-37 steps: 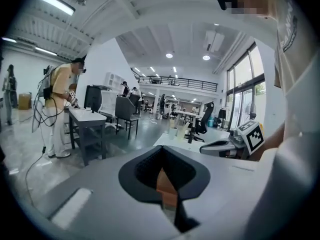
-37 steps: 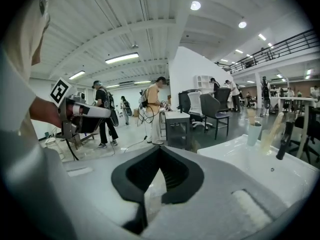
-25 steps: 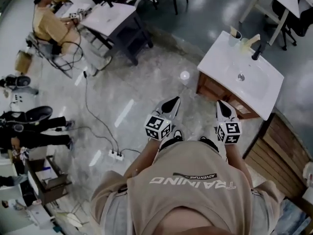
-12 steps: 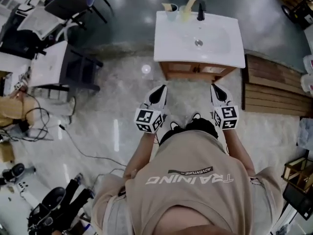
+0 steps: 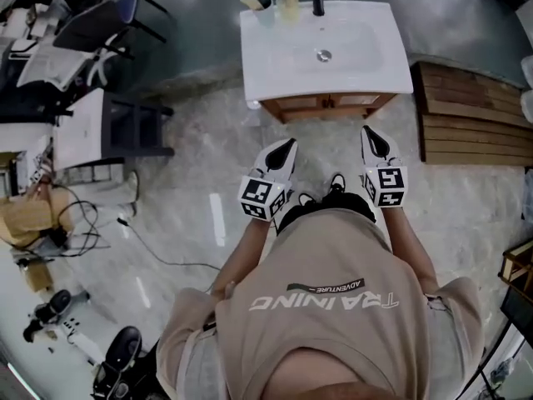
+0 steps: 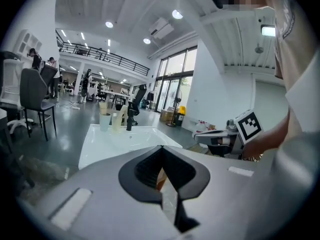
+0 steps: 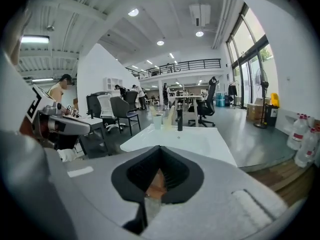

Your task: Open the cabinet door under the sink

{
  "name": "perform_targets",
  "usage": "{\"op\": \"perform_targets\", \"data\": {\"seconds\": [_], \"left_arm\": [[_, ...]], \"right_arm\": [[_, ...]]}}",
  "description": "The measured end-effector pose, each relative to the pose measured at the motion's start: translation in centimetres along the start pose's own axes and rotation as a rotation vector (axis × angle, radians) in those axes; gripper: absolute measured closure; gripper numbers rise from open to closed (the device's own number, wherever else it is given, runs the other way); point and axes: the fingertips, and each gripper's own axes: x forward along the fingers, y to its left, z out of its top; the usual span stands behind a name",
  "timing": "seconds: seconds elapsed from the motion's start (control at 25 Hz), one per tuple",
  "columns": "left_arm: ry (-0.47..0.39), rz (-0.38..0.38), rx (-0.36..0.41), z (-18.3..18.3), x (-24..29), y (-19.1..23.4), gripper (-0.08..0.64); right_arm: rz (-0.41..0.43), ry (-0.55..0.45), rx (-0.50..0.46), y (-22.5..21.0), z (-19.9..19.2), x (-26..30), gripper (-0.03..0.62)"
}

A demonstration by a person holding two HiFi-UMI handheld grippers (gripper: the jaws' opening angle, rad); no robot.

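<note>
Head view: vanity stands at 12 o'clock of the frame. The white sink (image 5: 366, 57) is seen from above, with a black faucet (image 5: 317, 0) at its far edge and two cups (image 5: 260, 3) at its 11 o'clock corner. The cabinet door (image 5: 321, 103) is seen as a narrow wooden strip under the near edge of the sink top; it looks shut, flush with the front.

Left gripper (image 5: 287, 144) is held at 7 o'clock of the cabinet front, near it but apart. Right gripper (image 5: 369, 136) is held at 5 o'clock of it, also apart. Both are pointed toward 12 o'clock, over the pale floor (image 5: 191, 182).

Left gripper view: the left gripper (image 6: 161, 149) has its fingers pressed together at the tips, with nothing gripped. A sliver of wood is glimpsed through the hollow behind the tips.

Right gripper view: the right gripper (image 7: 160, 148) shows the same state, fingers closed tip to tip and empty.

Slatted wooden boards (image 5: 466, 107) lie at 3 o'clock of the vanity. A desk (image 5: 83, 127) stands at 9 o'clock.
</note>
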Motion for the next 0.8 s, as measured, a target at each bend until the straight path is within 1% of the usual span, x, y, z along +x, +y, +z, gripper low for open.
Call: {"op": "perform_targets", "data": {"seconds": [0.2, 0.36, 0.48, 0.6, 0.72, 0.8], "left_arm": [[0.043, -0.011, 0.010, 0.0, 2.2, -1.8, 0.543], [0.054, -0.020, 0.016, 0.4, 4.1, -2.8, 0.543], [0.063, -0.008, -0.005, 0.8, 5.6, -2.8, 0.543], [0.077, -0.011, -0.005, 0.9, 6.8, -3.3, 0.543], [0.096, -0.014, -0.002, -0.1, 7.7, -3.3, 0.543], [0.104, -0.013, -0.015, -1.1, 8.5, -3.0, 0.543]], "right_arm": [[0.046, -0.027, -0.002, -1.9, 0.9, 1.3, 0.591], [0.076, -0.007, -0.039, -3.6, 0.1, 1.7, 0.591], [0.061, 0.010, -0.035, -5.2, -1.0, 1.9, 0.591], [0.042, 0.008, -0.037, -6.3, -0.9, 1.1, 0.591], [0.056, 0.026, -0.045, -5.9, -1.6, 0.7, 0.591], [0.053, 0.038, -0.044, -6.1, -2.4, 1.0, 0.591]]}}
